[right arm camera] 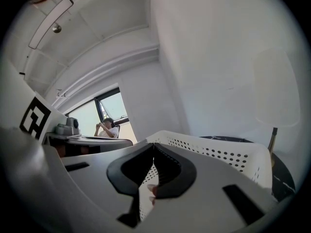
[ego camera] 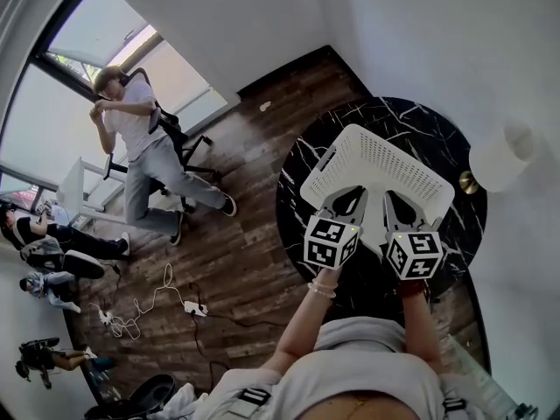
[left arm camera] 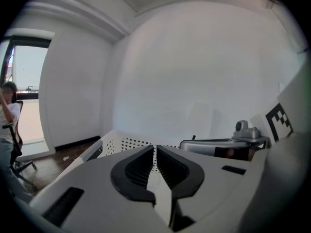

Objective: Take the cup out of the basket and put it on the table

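Note:
A white perforated basket (ego camera: 378, 171) stands on the round black marble table (ego camera: 437, 129). No cup shows in any view; the basket's inside is hidden from both gripper cameras. My left gripper (ego camera: 348, 192) and right gripper (ego camera: 391, 198) sit side by side at the basket's near edge. In the left gripper view the gripper (left arm camera: 155, 149) has its dark pads closed together, with the basket's wall (left arm camera: 129, 143) just beyond them. The right gripper (right arm camera: 153, 147) is likewise shut, and the basket's dotted rim (right arm camera: 218, 152) stretches off to its right. Nothing is seen between either pair of pads.
A white lamp shade (ego camera: 500, 156) on a brass foot (ego camera: 470, 182) stands at the table's right side. A person (ego camera: 140, 147) stands by an office chair (ego camera: 179, 143) on the wood floor to the left. Cables and a power strip (ego camera: 191, 307) lie on the floor.

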Tool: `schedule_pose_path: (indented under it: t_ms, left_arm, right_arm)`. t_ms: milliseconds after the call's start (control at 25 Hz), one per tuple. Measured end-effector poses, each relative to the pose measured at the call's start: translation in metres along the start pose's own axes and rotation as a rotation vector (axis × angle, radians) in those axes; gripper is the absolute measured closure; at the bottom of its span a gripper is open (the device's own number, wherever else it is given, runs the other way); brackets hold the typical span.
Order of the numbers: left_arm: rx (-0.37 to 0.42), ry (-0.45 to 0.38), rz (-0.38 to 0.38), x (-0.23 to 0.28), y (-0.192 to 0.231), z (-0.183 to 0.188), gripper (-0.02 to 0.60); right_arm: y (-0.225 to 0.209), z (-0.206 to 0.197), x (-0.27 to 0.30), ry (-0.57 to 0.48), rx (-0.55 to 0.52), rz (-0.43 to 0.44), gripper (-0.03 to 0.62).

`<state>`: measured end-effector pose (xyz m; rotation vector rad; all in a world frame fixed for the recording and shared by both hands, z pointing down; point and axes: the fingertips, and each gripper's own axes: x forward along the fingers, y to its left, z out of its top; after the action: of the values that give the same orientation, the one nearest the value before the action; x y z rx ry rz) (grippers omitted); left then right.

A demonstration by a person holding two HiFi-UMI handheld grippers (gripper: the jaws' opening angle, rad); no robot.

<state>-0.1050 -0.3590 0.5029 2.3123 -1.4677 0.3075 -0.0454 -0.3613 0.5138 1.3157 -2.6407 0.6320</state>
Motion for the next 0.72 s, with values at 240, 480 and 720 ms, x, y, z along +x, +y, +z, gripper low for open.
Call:
schedule_pose_path:
  t_ms: [240,480,720]
  left_arm:
    - [0.092,0.137,-0.105,0.029,0.005,-0.006,0.574]
    - [0.166,0.221,-0.171,0.052,0.008,-0.008,0.574]
    - [0.169,0.247,-0.229,0.071,0.007,-0.013,0.572]
  right_arm:
    - [-0.013,-0.002,-0.001,0.004,0.009,-0.027,0.583]
    - [-0.029,-0.002,-0.004,-0.002,0.027,-0.065,0.583]
    - [-0.035,-0.001,-0.002,-0.006,0.034,-0.081,0.583]
